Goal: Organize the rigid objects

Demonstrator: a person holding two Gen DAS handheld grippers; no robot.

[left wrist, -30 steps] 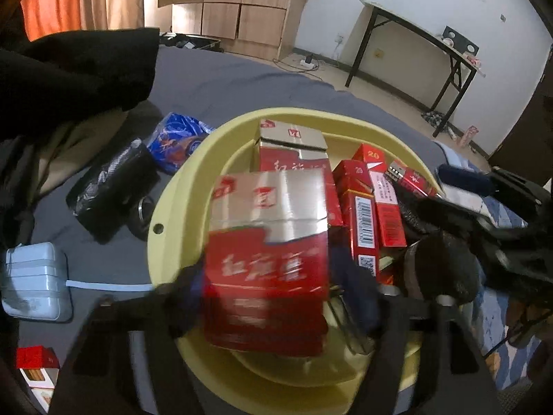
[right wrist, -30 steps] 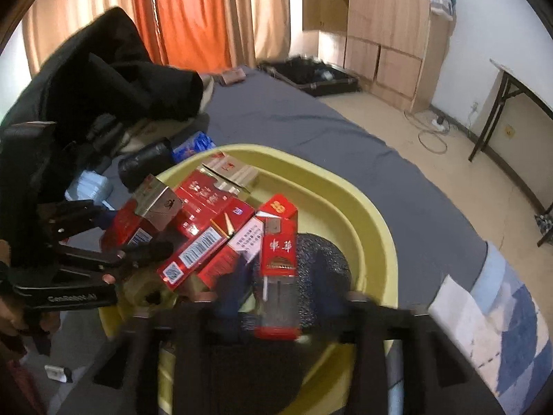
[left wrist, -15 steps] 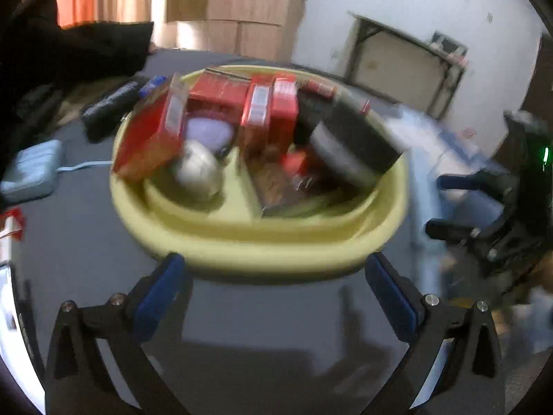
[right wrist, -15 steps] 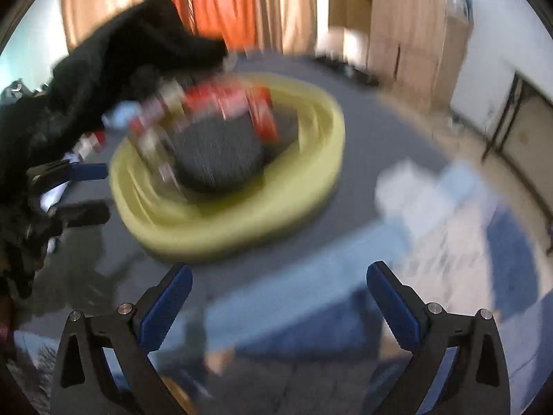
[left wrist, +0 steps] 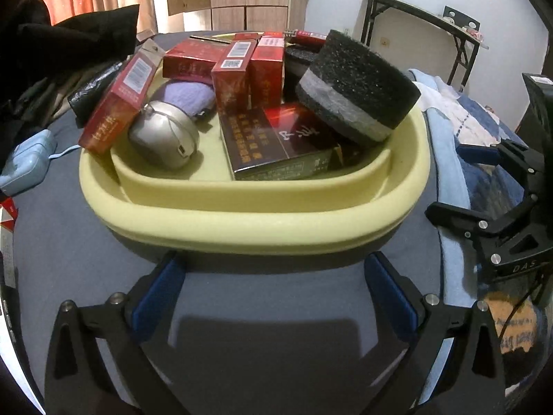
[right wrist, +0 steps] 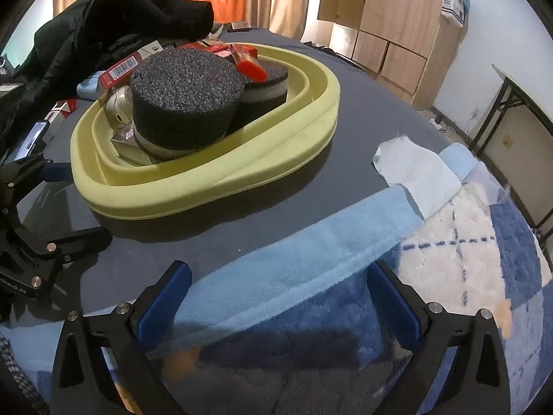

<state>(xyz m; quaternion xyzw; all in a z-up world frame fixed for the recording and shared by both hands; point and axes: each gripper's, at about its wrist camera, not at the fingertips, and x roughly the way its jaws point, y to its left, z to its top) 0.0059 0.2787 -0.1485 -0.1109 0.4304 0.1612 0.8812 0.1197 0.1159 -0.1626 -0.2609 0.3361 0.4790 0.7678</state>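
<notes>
So here we've got the yellow basin (left wrist: 249, 228) sitting on the dark grey bed sheet (left wrist: 276, 311), packed with stuff, its long axis running left to right across the left wrist view. Our left gripper (left wrist: 274, 287) hovers just in front of the basin's near rim; its jaws have just been opening and now stand wide with nothing between them, only bare sheet. Same story with our right gripper (right wrist: 276, 294): jaws just opened, now wide apart and empty, over the blue fleece blanket (right wrist: 311, 276), off to the basin's side and apart from it. Inside the basin, several red cigarette packs (left wrist: 231, 79) stand upright on their short ends toward the back, barcodes facing up. One more red pack (left wrist: 117, 103) leans tilted against the left wall, long axis running up and away from us. A dark red carton (left wrist: 276, 141) lies flat in the middle, long side roughly across the basin. A round black foam disc (left wrist: 356, 83) sits tilted on the right, propped on the carton and the rim, flat face up and toward us. A silver rounded gadget (left wrist: 162, 138) rests bottom left, with a purple pouch (left wrist: 186, 95) just behind it. A light blue device (left wrist: 24, 162) lies on the sheet left of the basin.
</notes>
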